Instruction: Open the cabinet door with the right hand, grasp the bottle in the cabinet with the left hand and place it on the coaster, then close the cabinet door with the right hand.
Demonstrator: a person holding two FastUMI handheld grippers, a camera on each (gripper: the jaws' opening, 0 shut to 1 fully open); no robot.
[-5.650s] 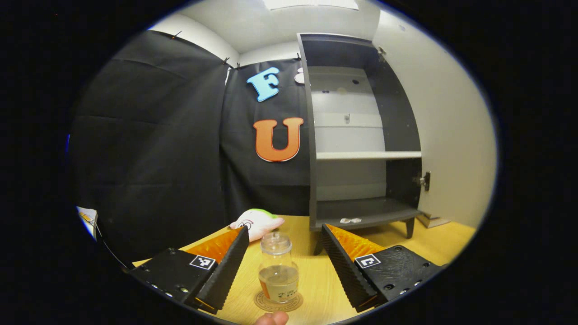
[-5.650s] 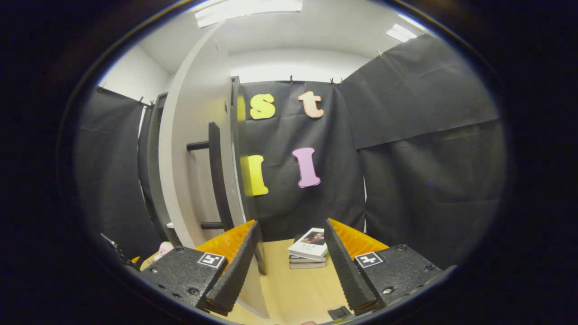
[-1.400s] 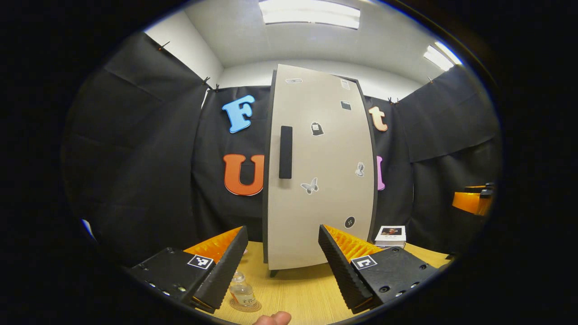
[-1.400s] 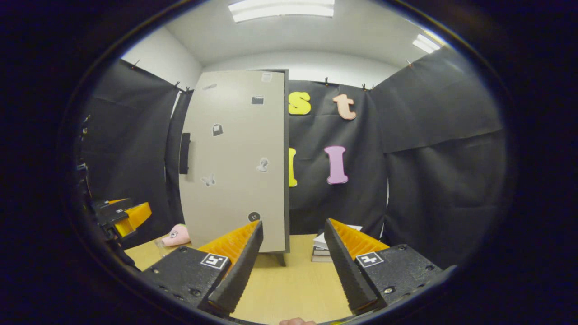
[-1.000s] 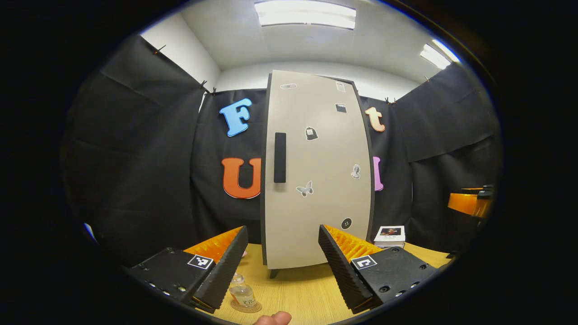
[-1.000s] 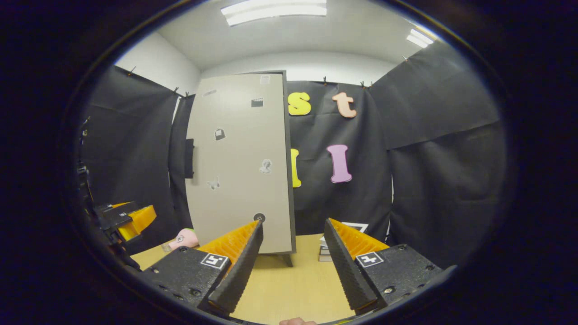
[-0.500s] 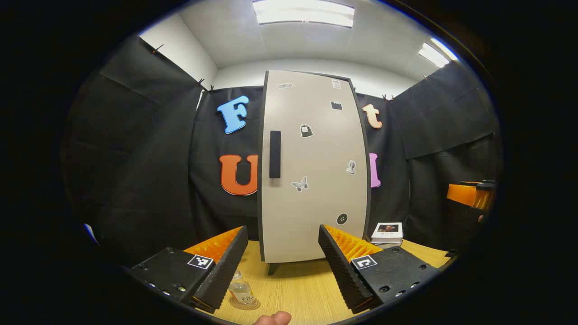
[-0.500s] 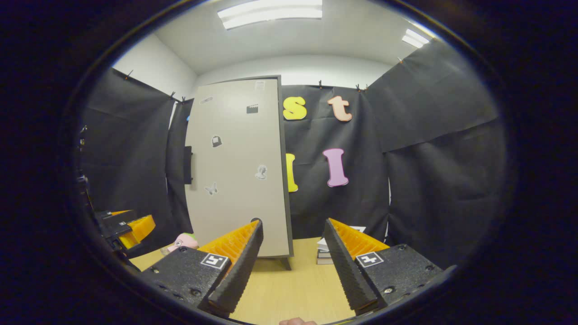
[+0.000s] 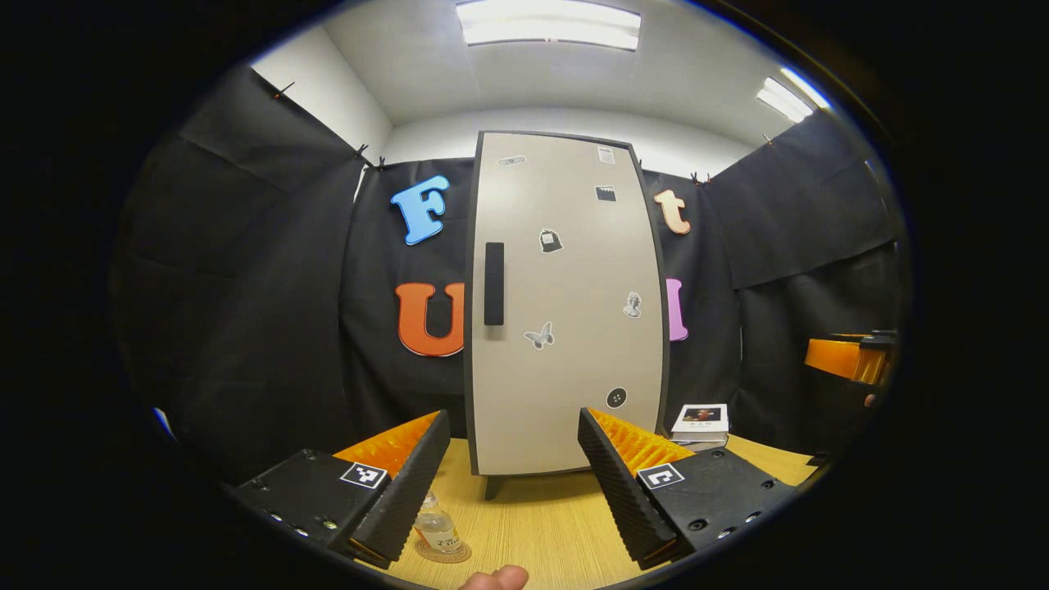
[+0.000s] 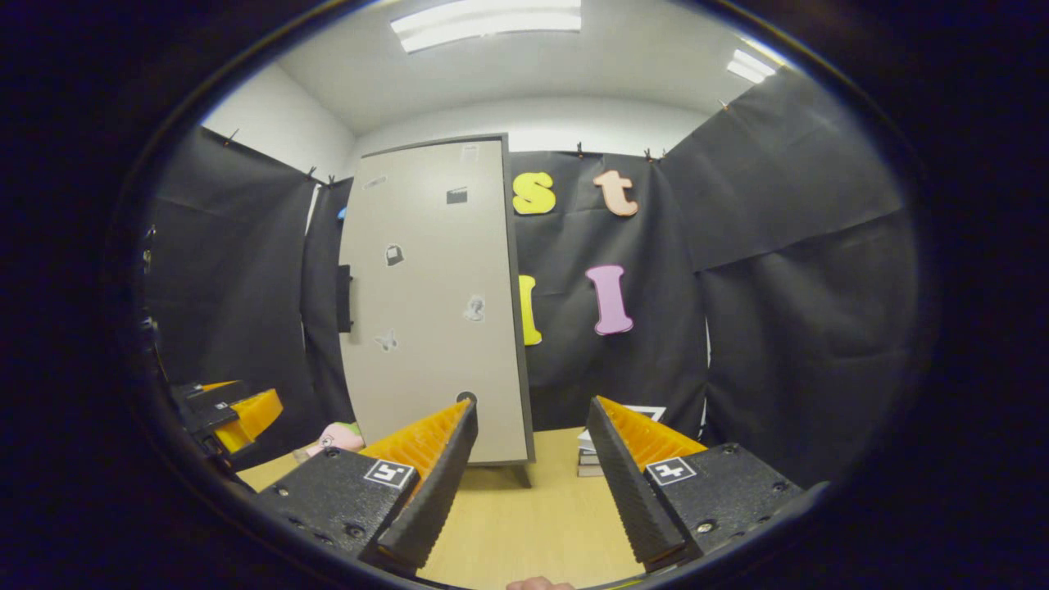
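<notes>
Pale wood-grain table [image 9: 541, 533], carrying a tall cabinet on short dark legs. Cabinet door [image 9: 565, 303]: light grey, dark-edged, shut flush against the frame, with a dark vertical handle [image 9: 493, 283] near its left edge and several small stickers on its face.

Bottle [image 9: 434, 528]: small, clear, capped, with some liquid inside; it stood upright on a round coaster [image 9: 447, 553] at the near edge of the table, partly hidden behind the left gripper's left finger.

Left gripper [image 9: 512, 475]: fingers spread wide apart, holding nothing, raised above the table in front of the cabinet.

Right gripper [image 10: 531, 479]: fingers likewise wide apart and empty, held off to the cabinet's right, well clear of the door. It appeared also at the right edge of the left gripper view.

Stack of books [image 9: 701, 422]: lay on the table to the right of the cabinet.

Pink plush toy [image 10: 332, 438]: lay on the table to the left of the cabinet.
</notes>
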